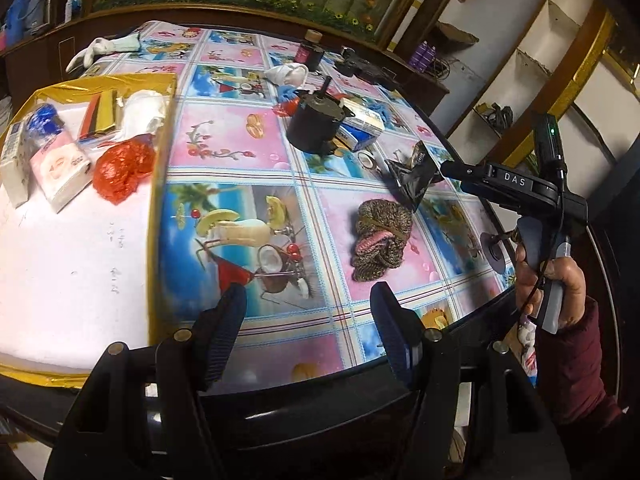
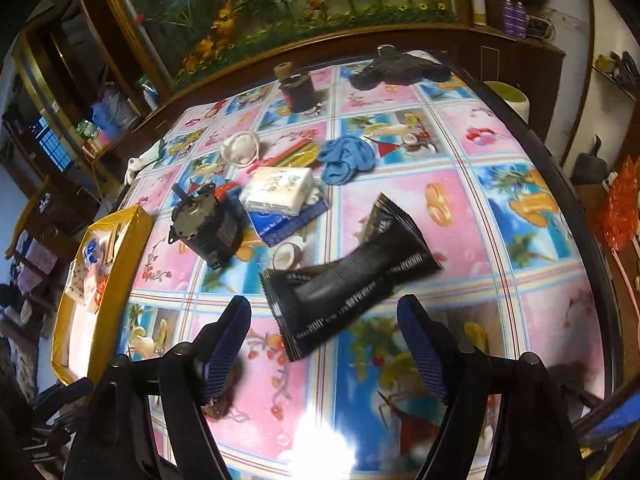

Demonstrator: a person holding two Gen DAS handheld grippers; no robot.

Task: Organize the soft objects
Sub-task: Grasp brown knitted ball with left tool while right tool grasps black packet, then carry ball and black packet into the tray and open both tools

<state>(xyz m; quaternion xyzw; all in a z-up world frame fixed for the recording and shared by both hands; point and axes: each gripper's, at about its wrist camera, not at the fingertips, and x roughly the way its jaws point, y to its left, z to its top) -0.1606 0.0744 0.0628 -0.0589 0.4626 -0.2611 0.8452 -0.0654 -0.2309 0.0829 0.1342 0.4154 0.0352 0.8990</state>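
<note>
the right claw [image 2: 324,344] stands open over the desk [image 2: 520,208], nothing pressed by its pads; the crinkly black foil pouch [image 2: 352,276] lies flat just ahead of and between its tips, slanting away to the right; to take it well, come down astride the pouch's narrow middle and close across the width, since the slick foil may slide; the left claw [image 1: 310,332] is open and empty too, the brown knitted bundle with a pink fold [image 1: 380,240] ahead to its right, the gold-edged white tray [image 1: 158,200] to its left; "das" reads on the right tool's body; the pouch print is too blurred to read
</note>
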